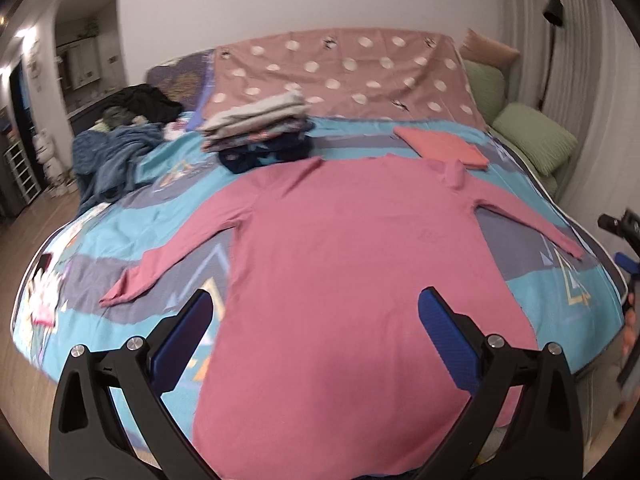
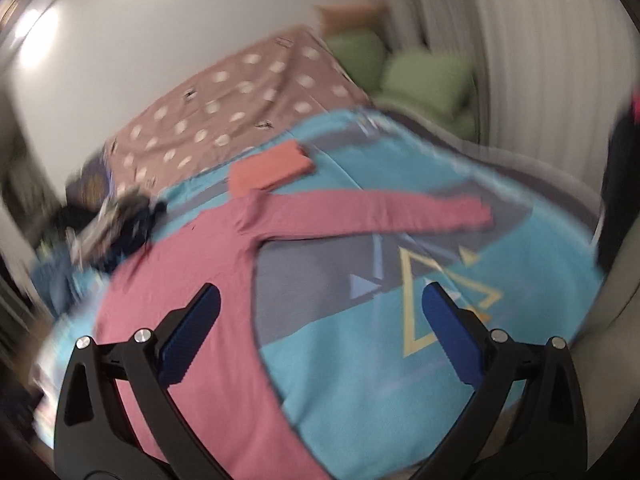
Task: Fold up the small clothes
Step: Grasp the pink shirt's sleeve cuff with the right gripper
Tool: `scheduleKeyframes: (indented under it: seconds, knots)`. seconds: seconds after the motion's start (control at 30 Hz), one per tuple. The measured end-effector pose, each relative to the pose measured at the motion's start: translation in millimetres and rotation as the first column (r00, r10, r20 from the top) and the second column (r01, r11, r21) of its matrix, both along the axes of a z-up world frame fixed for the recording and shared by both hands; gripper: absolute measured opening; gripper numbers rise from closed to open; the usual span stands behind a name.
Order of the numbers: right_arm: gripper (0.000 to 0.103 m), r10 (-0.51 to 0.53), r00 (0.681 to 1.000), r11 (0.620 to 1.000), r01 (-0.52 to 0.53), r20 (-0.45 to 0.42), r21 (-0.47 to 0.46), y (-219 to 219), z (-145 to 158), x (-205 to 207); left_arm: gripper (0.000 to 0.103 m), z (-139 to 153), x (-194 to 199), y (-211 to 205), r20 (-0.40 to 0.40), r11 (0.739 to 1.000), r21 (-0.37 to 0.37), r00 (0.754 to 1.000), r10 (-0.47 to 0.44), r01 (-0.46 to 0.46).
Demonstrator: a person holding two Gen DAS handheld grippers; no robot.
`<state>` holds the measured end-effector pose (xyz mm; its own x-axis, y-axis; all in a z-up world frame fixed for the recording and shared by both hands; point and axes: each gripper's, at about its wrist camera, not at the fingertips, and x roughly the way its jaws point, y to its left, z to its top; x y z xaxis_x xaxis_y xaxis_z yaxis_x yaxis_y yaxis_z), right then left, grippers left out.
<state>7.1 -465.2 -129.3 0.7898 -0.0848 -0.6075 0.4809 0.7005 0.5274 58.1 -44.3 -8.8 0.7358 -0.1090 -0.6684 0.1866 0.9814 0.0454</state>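
The pink shirt [image 1: 352, 280] lay spread flat on the bed [image 1: 552, 280], directly ahead of and beneath the left gripper [image 1: 316, 332], with both sleeves stretched out to the sides. That layout looked deliberate: a garment opened out flat is easiest to fold in clean halves. The left gripper hung over the shirt's near hem with its jaws spread wide and nothing between them, probably lined up to take the bottom edge.

The right gripper [image 2: 320, 320] was likewise spread and empty, hovering just off the shirt's right edge. The body of the shirt [image 2: 192, 300] sat under its left finger, and the right sleeve [image 2: 380, 212] stretched across ahead of it. This view was blurred, so finer detail could not be read.

Beyond the left gripper, past the collar, sat a stack of folded clothes [image 1: 256, 128], and ahead to its right a folded orange piece [image 1: 440, 146], apparently finished work set clear of the folding area. A heap of unfolded clothes [image 1: 120, 140] waited far ahead to the left.
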Motion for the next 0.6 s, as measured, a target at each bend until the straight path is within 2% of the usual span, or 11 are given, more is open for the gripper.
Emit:
scheduleKeyframes:
  seconds: [0.07,0.1,0.23,0.3,0.37,0.47,0.53,0.57,0.6]
  knots:
    - [0.101,-0.045,0.999,0.975,0.045,-0.004,0.217,-61.5,-38.4,9.6,0.102,-4.2,24.4,-18.7,-0.040,0.999,0.010,0.998,-0.046,0.047]
    - [0.101,-0.081,0.997,0.935,0.076,-0.002,0.347,-100.3,-68.2,15.6,0.102,-6.5,36.6,-28.3,-0.055,0.998,0.015,0.997,-0.062,0.063]
    - [0.097,-0.227,0.973,0.840,0.218,-0.042,0.496,-162.8,-120.2,24.5,0.102,-15.2,86.3,-74.0,-0.095,0.991,0.046,0.988,-0.124,0.128]
    - [0.089,-0.292,0.955,0.779,0.264,-0.043,0.568,-185.3,-142.3,29.3,0.102,-17.1,101.8,-90.9,-0.106,0.987,0.037,0.983,-0.150,0.155]
    - [0.085,-0.330,0.943,0.751,0.283,-0.033,0.597,-201.0,-153.9,38.6,0.102,-20.8,118.6,-112.3,-0.130,0.980,0.029,0.972,-0.194,0.199]
    - [0.081,-0.387,0.922,0.730,0.319,-0.019,0.605,-217.9,-160.4,47.6,0.102,-30.1,137.9,-141.4,-0.166,0.965,0.055,0.955,-0.244,0.256]
    - [0.072,-0.416,0.909,0.715,0.344,-0.025,0.609,-230.4,-166.8,55.5,0.102,-38.1,147.4,-155.1,-0.188,0.960,0.067,0.948,-0.257,0.273]
    - [0.057,-0.427,0.904,0.711,0.356,-0.030,0.607,-232.3,-168.7,55.4,0.102,-41.0,149.5,-157.8,-0.200,0.959,0.065,0.945,-0.260,0.277]
    - [0.037,-0.444,0.895,0.705,0.375,-0.039,0.602,-233.2,-171.7,56.8,0.102,-45.7,153.5,-162.7,-0.221,0.958,0.059,0.939,-0.263,0.282]
